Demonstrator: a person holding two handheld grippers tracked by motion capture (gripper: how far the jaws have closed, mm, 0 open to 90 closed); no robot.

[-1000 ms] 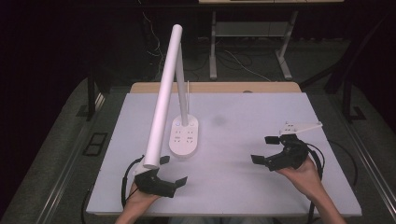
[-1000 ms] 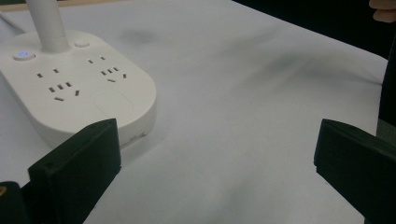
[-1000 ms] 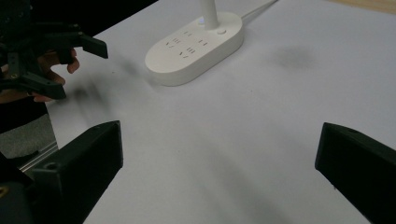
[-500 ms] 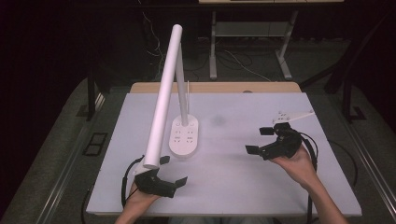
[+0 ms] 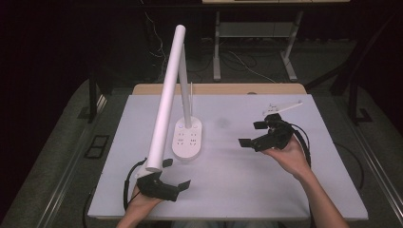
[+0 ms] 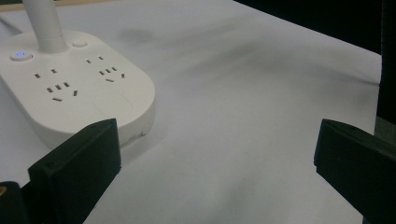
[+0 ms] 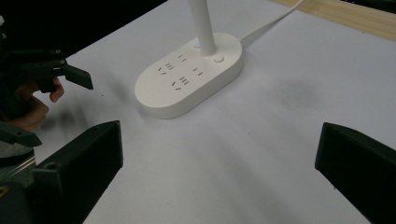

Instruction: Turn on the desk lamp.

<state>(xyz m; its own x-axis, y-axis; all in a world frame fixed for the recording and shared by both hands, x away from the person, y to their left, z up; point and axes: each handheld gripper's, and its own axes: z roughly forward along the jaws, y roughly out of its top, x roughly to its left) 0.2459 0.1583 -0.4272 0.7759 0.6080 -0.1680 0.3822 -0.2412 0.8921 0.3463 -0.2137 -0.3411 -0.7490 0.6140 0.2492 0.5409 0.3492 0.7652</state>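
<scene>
Desk lamp w/ power-strip base (image 5: 188, 140) on white counter (image 5: 228, 185), approx centre-left. Base oval, white, two rows of sockets on top, small blue-lit button (image 6: 20, 54) at one end, round plain button (image 6: 80, 43) beside stem foot. Stem (image 5: 185, 102) upright from far end of base; long white tube head (image 5: 165, 99) slanted, top end high above far edge of counter, low end down near left gripper. White cord (image 7: 271, 22) off far end of base toward wooden counter edge.

Left gripper (image 5: 172, 178) just in front of base, on near-left side, low over counter, held by left hand (image 5: 142, 202). Jaws wide apart, nothing between. In left gripper view: base just past left jaw, close but apart; bare counter between jaws.

Right gripper (image 5: 252, 134) to right of base, well apart from it, raised off counter, held by right hand (image 5: 287, 154), pointed toward base. Jaws spread wide, empty. In right gripper view: base ahead and centred between jaws, left gripper and fingers (image 7: 44, 100) off to left of base.

Small white flat part (image 5: 283, 107) on counter far-right of base, behind right gripper; kind can't tell.

Black cables trailing from both grippers.
</scene>
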